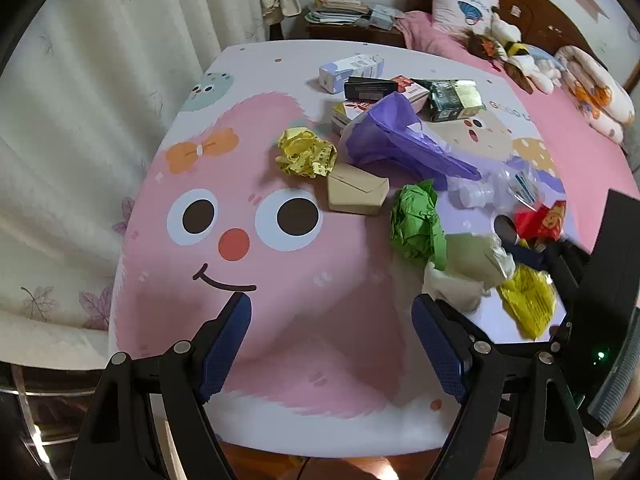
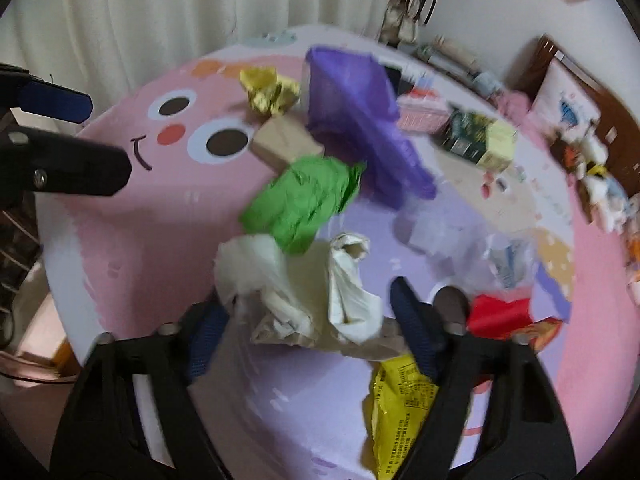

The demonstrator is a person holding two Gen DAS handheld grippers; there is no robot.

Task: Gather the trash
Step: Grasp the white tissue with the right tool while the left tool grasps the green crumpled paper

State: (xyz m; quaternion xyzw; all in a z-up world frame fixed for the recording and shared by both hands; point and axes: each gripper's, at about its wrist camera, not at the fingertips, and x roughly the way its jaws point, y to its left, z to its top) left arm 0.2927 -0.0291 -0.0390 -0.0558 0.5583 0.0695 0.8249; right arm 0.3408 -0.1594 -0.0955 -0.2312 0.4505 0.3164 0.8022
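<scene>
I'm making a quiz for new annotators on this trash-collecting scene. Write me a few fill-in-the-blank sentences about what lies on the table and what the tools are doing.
1. The crumpled paper ball next to the tan cardboard box is ____ in colour.
2. The right tool has its jaws around a crumpled ____ paper wad.
3. The left tool is open and holds ____.
4. The large plastic bag in the middle of the table is ____.

Missing words: green; white; nothing; purple
</scene>
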